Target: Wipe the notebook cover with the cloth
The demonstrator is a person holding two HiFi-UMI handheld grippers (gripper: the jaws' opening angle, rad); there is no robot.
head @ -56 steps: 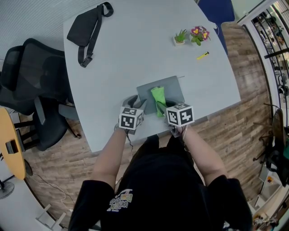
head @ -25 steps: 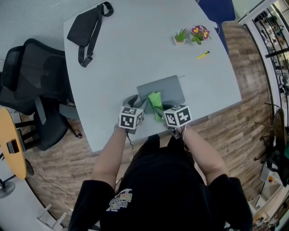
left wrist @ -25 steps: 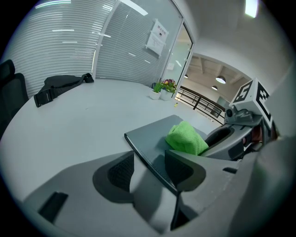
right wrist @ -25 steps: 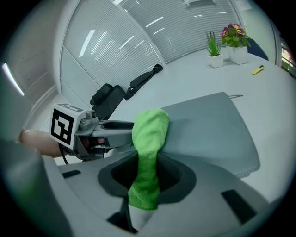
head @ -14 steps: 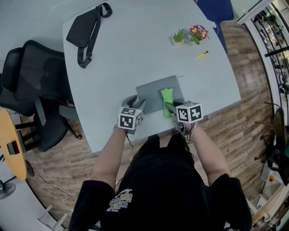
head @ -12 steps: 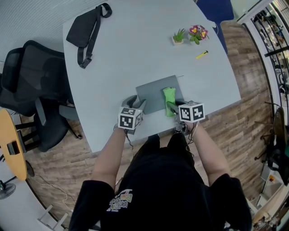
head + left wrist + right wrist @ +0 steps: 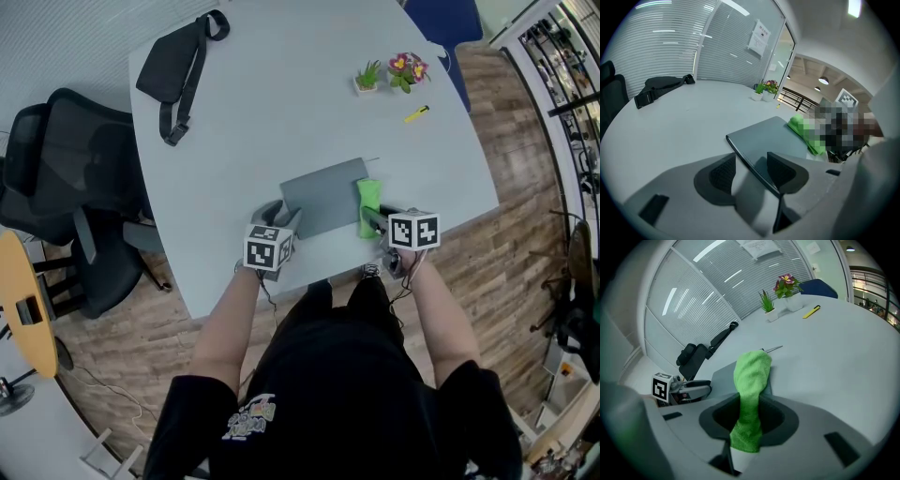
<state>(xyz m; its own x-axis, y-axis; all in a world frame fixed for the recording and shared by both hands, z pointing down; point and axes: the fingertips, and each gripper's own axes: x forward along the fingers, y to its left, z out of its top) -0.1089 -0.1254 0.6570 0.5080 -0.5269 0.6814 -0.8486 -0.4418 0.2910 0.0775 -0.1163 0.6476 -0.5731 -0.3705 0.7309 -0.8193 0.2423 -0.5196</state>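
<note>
Our right gripper (image 7: 749, 420) is closed on the near end of the cloth (image 7: 751, 373). The green strip runs up out of the jaws, and its free end drapes down onto the notebook (image 7: 719, 373). From the head view, that gripper (image 7: 377, 219) sits at the notebook's right side. The cloth (image 7: 367, 204) lies along the right edge of the cover, and we cannot tell whether part of it hangs off onto the table (image 7: 281, 103).

Our left gripper (image 7: 752, 171) has its jaws apart and grips nothing. The near left edge of the notebook (image 7: 771, 136) runs between them, and the right pad seems to sit over the cover. We think it is there to steady the book. In the head view it (image 7: 281, 214) is at the near left corner of the notebook (image 7: 323, 197), which lies flat near our edge of the table.

We judge the wipe to be under way, with the cloth at the right end of a pass. The cover shows no dirt or streaks, so we cannot say how much has been wiped. The middle and left of the cover are bare of cloth now, and a sweep leftward would cover them.

Further off are a bag (image 7: 178, 61), two small plants (image 7: 394, 73) and a yellow pen (image 7: 419, 113).
</note>
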